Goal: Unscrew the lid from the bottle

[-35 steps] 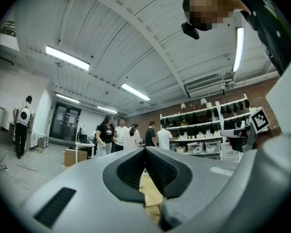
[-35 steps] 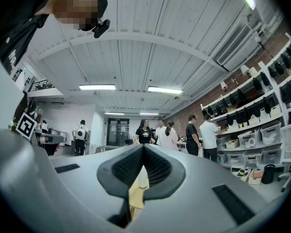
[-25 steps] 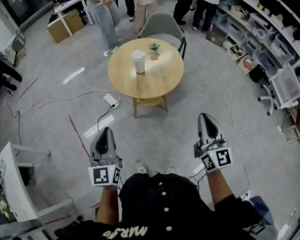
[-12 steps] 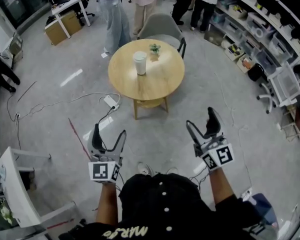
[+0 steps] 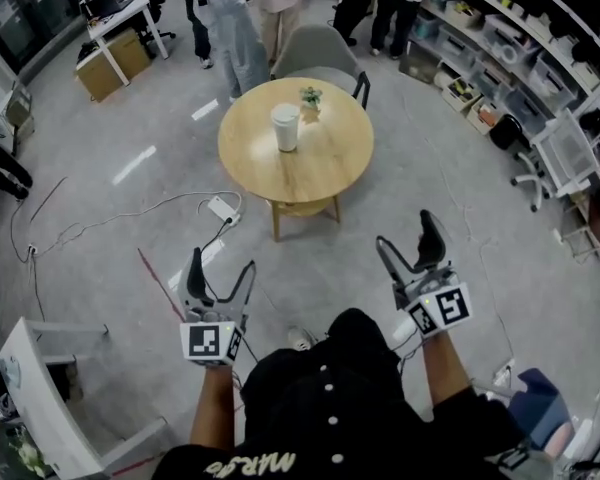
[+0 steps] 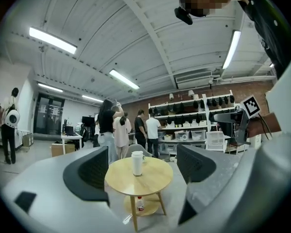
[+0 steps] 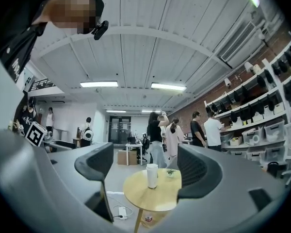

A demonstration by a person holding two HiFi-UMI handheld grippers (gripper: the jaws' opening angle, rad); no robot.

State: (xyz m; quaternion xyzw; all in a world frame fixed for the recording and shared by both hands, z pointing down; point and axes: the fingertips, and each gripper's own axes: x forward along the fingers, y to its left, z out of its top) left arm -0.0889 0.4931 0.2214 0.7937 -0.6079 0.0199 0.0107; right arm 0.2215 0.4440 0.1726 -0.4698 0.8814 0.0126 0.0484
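Head view: left gripper [image 5: 222, 263], right gripper [image 5: 404, 230] fingers apart; white bottle [image 5: 285, 128], round wooden table [image 5: 310, 173].

Round counter [image 5: 325, 168] pale honey wood; on it a white bottle [image 5: 284, 126] and a small green plant [image 5: 310, 96], and on the lower shelf [image 6: 154, 203], also pale wood, a smaller bottle [image 6: 140, 205] with a red band. Left claw [image 5: 222, 263] and right claw [image 5: 405, 230] dark grey to black, marker cubes [image 5: 210, 343] white with black square patterns; operator's top [image 5: 320, 408] black with white buttons and pale lettering. Floor [image 5: 130, 118] mottled light grey, crossed by a thin red line [image 5: 160, 280] and a pale cable [image 5: 130, 206]; chair [image 5: 320, 53] grey, far wall [image 6: 254, 87] brick-red
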